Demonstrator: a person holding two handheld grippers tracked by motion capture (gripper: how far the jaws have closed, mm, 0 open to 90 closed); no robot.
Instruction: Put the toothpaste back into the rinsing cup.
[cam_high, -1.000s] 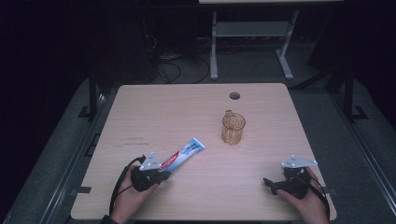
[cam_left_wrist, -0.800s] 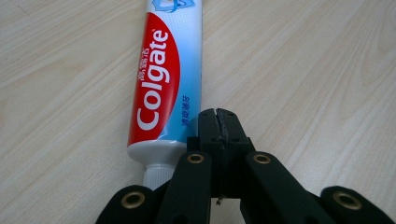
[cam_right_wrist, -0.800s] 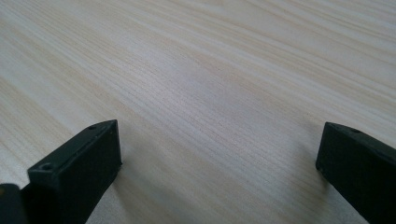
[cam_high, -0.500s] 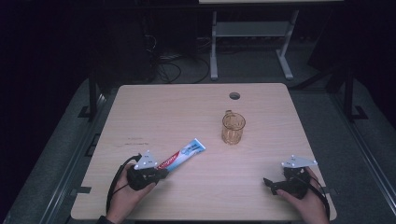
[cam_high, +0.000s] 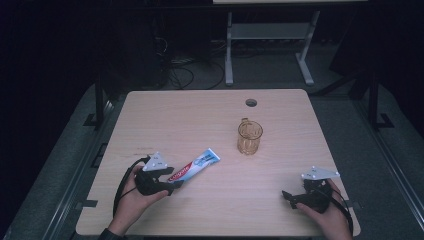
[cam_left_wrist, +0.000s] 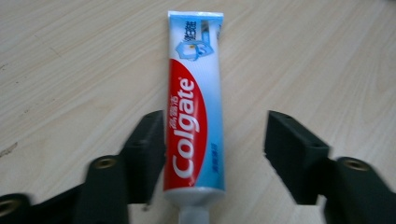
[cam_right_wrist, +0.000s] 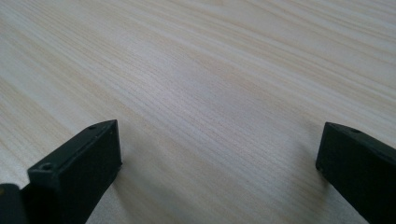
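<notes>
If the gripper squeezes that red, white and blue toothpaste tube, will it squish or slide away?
The red, white and blue toothpaste tube looks plump, so it would probably dent rather than flop. Its glossy skin may slip a little on the smooth wooden table. It lies flat between the open left gripper jaws, so rolling seems unlikely.

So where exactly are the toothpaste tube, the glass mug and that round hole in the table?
toothpaste tube (cam_left_wrist: 194, 121): left gripper view, on the red label between the open jaws.
glass mug (cam_high: 249, 137): high view, on its amber side wall.
round hole (cam_high: 251, 103): high view, on the opening near the table's far edge.
</notes>
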